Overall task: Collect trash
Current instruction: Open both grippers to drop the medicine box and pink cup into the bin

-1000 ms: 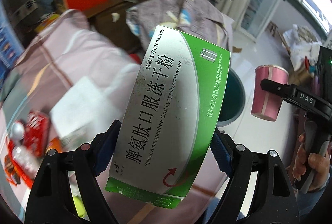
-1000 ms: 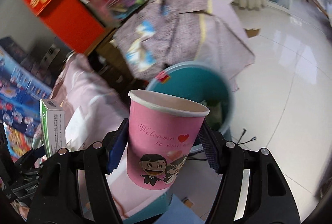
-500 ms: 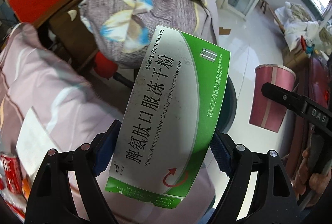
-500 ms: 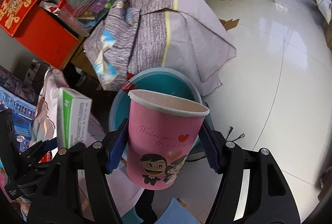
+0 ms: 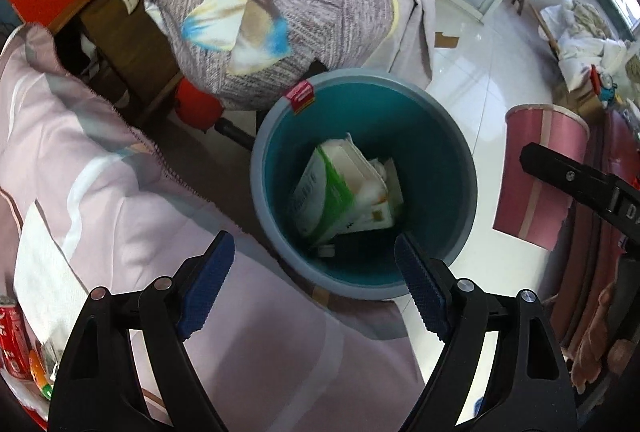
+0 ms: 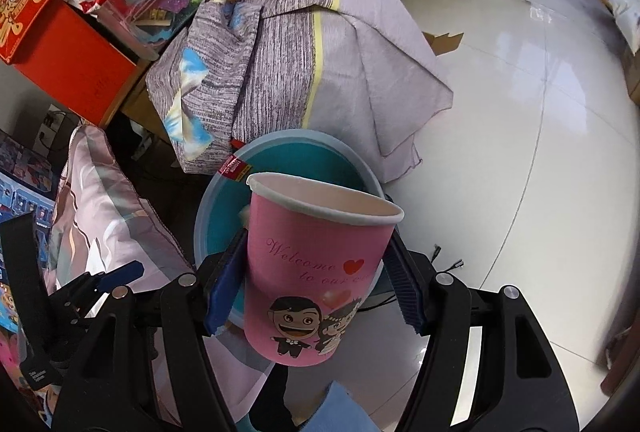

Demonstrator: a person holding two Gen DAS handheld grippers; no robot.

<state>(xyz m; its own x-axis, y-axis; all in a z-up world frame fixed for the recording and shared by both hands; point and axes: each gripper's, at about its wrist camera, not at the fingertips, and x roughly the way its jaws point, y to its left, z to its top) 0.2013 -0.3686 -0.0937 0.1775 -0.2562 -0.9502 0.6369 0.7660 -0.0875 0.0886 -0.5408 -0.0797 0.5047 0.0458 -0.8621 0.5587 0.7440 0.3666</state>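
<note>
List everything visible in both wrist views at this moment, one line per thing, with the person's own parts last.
bin: one, teal with grey rim, on the floor beside the bed.
box: one, green and white, inside the bin on other white packaging.
cup: one, pink with cartoon couple, upright in the right gripper above the bin.
bedding: pale pink, left of the bin.
cloth: grey-purple with yellow stripe, draped over something behind the bin.
red box: one, upper left.
can: one, red, left edge.
floor: white tile.
left gripper: black with blue pads, open and empty over the bin.
right gripper: black with blue pads, shut on the cup.
</note>
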